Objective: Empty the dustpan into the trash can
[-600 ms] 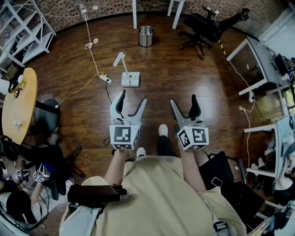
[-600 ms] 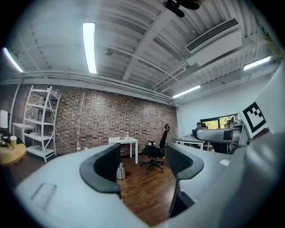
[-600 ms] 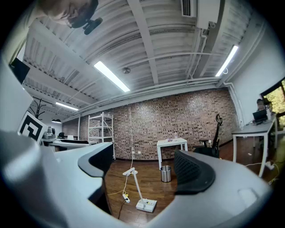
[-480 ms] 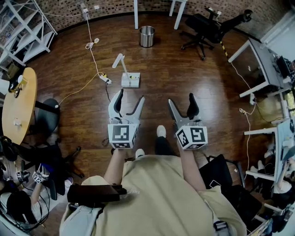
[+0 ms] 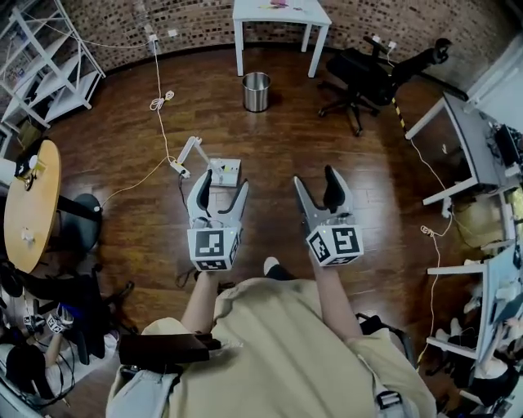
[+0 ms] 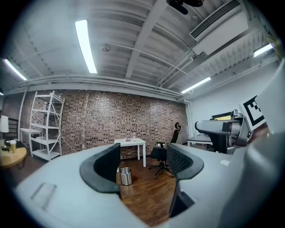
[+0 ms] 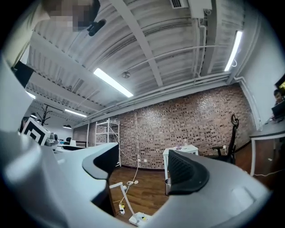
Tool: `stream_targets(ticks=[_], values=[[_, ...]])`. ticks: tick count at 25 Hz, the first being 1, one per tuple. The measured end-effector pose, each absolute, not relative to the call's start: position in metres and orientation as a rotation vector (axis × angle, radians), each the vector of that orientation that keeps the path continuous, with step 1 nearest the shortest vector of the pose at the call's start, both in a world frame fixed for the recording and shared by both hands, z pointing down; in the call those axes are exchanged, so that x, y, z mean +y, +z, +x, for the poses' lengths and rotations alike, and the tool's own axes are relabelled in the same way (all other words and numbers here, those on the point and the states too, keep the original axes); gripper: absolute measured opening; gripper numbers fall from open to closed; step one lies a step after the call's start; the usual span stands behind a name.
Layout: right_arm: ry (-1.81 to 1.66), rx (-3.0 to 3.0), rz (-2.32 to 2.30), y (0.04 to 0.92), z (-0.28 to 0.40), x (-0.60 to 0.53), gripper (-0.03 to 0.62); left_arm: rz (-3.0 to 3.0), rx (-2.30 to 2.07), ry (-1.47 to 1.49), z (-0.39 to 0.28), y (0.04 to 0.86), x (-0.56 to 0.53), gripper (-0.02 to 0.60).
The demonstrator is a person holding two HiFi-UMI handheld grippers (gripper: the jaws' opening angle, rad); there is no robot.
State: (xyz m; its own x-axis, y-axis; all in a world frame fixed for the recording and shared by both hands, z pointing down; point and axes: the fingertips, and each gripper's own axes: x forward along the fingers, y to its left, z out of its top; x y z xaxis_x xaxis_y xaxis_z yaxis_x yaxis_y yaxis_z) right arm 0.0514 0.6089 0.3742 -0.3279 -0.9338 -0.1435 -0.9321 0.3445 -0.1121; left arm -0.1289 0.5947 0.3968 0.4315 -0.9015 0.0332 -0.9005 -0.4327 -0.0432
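Moved up close to dustpan [image 5: 225,168], left gripper [image 5: 222,184] just short of dustpan, right gripper [image 5: 315,180] to its right, both jaws apart, empty, trash can [image 5: 256,91] beyond dustpan

floor [image 5: 278,139]: was dark wood planks
trash can [image 5: 256,91]: stood upright, near worktop [image 5: 280,12] legs
dustpan [image 5: 225,172]: sat well apart from trash can, beside power strip [image 5: 177,168]
cable [image 5: 157,82]: ran from wall to power strip

The dustpan [image 5: 225,168] sits on the floor [image 5: 286,139] just ahead of the left gripper [image 5: 222,184], with a power strip [image 5: 177,169] at its left. Farther on, the trash can [image 5: 256,91] stands before the table [image 5: 280,14] by the brick wall [image 5: 196,24]. An office chair [image 5: 364,69] is to the can's right, a shelf rack [image 5: 49,65] far left.
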Motion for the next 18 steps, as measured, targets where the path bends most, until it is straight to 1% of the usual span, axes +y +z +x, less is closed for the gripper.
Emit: stream_targets(ticks=[8, 13, 18], values=[[-0.085, 2.415, -1.611, 0.382, 0.083, 0.571, 0.35, -2.597, 1.727, -0.215, -0.094, 0.404, 0.561, 0.31], [-0.121, 2.416, -1.607, 0.394, 0.08, 0.539, 0.35, -2.578, 1.752, -0.244, -0.102, 0.409, 0.53, 0.31], [-0.149, 2.459, -1.625, 0.409, 0.069, 0.501, 0.35, -2.572, 1.765, -0.296, -0.116, 0.432, 0.494, 0.31]])
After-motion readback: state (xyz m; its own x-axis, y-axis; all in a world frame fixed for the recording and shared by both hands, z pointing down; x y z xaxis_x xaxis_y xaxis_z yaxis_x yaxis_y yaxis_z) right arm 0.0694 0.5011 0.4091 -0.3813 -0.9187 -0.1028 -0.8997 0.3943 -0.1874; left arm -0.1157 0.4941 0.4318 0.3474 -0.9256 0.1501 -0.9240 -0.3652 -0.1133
